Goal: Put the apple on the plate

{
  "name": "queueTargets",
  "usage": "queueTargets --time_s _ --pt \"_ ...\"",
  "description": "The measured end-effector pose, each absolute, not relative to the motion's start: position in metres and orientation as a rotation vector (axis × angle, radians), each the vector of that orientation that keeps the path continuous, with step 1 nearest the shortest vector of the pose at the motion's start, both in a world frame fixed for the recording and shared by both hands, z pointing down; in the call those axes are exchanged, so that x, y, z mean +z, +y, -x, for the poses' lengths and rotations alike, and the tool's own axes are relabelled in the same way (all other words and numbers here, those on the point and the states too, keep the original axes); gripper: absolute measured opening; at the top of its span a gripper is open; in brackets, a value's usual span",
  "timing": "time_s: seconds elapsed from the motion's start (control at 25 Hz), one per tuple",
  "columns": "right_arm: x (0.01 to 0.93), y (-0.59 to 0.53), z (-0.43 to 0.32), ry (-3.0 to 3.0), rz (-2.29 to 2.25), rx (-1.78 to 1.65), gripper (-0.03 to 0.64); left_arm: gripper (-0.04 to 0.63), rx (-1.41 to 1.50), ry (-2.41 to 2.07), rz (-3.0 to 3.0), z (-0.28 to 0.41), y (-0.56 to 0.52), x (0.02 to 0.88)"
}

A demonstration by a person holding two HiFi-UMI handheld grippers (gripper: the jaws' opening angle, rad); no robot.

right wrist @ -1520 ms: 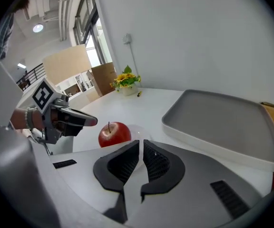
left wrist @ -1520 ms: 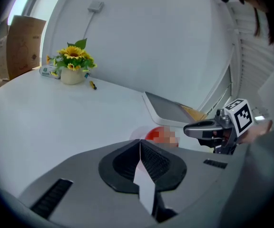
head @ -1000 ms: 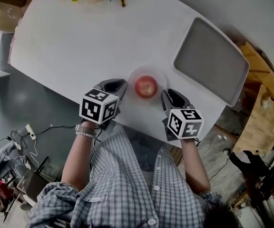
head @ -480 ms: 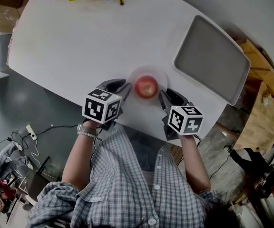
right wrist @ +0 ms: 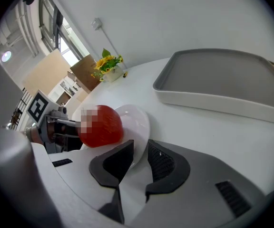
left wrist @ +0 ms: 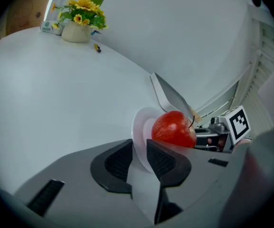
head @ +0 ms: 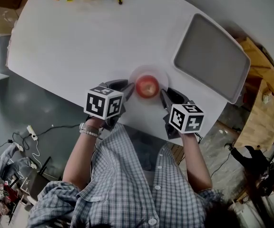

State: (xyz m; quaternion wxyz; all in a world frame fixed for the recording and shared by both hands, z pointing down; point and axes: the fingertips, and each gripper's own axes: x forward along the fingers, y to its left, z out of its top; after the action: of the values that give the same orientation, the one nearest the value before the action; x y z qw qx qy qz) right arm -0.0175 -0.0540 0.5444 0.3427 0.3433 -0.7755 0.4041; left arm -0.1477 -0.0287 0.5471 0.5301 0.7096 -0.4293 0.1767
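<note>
- Red, glossy and round, the apple already sits in the middle of the plate, so the task looks done.
- The plate is white, smooth and shallow, and rests near the front edge of the matte pale table.
- The left gripper has its ribbed dark jaws narrowed onto the plate's left rim.
- The right gripper pinches the opposite rim likewise.
- A grey rectangular tray lies apart.
</note>
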Motion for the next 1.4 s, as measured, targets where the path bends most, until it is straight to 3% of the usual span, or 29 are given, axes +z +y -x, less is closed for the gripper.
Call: queueTargets --time_s 0.56,1.4 --pt "0.545 -0.058 0.009 -1.934 -0.999 1.394 0.063 0.046 0.322 -0.974 -1.46 0.149 -0.032 0.55" --pt "0.526 -0.064 -0.01 -1.864 -1.056 1.522 0.052 0.043 0.393 -0.914 -1.402 0.13 -0.035 0.529"
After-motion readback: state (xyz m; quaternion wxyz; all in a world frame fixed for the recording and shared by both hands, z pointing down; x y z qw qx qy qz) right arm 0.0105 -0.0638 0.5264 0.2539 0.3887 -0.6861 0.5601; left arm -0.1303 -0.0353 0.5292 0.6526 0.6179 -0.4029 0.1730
